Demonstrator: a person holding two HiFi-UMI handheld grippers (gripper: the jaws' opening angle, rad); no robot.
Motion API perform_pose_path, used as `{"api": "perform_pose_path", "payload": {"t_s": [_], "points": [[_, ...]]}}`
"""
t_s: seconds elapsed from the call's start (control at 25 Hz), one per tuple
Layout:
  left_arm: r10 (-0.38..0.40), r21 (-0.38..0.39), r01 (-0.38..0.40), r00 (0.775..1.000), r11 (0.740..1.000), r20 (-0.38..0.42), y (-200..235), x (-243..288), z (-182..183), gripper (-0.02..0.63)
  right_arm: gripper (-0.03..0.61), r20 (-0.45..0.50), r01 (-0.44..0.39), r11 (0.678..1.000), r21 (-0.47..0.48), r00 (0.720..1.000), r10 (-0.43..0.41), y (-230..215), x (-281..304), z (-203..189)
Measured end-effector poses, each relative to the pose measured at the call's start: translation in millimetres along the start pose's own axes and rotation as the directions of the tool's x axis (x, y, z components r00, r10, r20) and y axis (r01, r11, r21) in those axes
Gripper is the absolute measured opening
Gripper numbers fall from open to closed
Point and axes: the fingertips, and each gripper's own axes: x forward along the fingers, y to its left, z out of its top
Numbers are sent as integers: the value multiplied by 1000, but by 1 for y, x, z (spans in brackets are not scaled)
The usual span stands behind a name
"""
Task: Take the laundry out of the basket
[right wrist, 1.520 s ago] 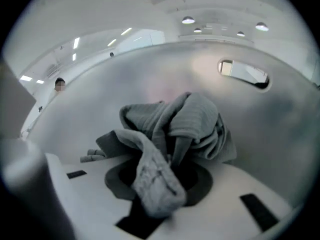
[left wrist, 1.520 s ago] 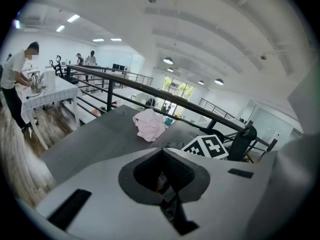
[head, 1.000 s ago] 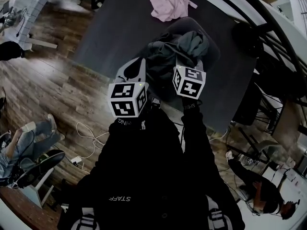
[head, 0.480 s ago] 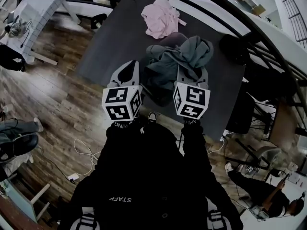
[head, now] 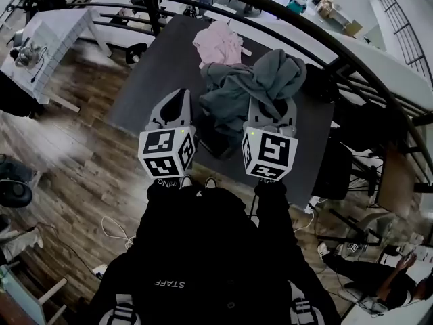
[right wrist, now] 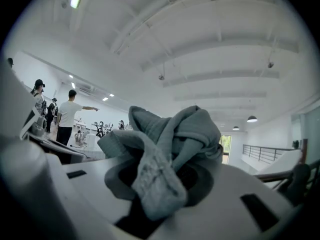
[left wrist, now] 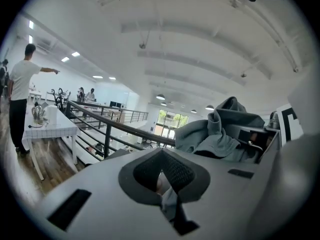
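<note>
The right gripper [right wrist: 156,196] is clamped on a bunched fold of the grey sweatshirt [head: 252,80], which spills over its jaws. The left gripper [left wrist: 167,196] has its jaws nearly together, with a thin strip of grey cloth pinched in the narrow gap. In the head view both grippers are raised side by side, and the sweatshirt hangs between them and over the right one, above the dark grey surface [head: 152,66]. A pink garment [head: 218,43] lies crumpled on the far part of that surface, just beyond the sweatshirt. Something black shows under the hanging cloth, but I cannot tell whether it is the basket.

The floor [head: 81,154] is of brown wooden planks, with a pale cable [head: 116,230] lying on it at near left. A black railing [head: 284,9] curves along the far side. At far left stands a white table [head: 57,29] with a metal kettle [left wrist: 37,113] on it. In the left gripper view a person in a white T-shirt [left wrist: 21,96] stands beside it, one arm stretched out. The ceiling [left wrist: 200,39] is white with beams.
</note>
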Motion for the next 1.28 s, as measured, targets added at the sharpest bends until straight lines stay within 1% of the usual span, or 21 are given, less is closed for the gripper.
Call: {"api": "perform_pose_path", "payload": {"t_s": [0.16, 0.36, 0.52, 0.84, 1.28], "points": [[-12, 27, 11, 999, 1000, 51, -7, -4, 25, 0, 126, 79, 20, 999, -27, 997, -18, -2, -7, 36], [-34, 70, 26, 993, 997, 114, -24, -9, 58, 0, 127, 176, 47, 998, -42, 984, -39, -9, -19, 82], [-44, 109, 27, 986, 994, 161, -33, -14, 81, 0, 127, 225, 62, 997, -44, 973, -51, -12, -25, 106], [-55, 168, 13, 968, 986, 246, -38, -27, 118, 0, 129, 253, 85, 996, -13, 964, -79, -11, -29, 115], [-71, 206, 14, 960, 978, 271, -56, -28, 127, 0, 129, 265, 94, 996, 12, 960, -94, -20, -35, 115]]}}
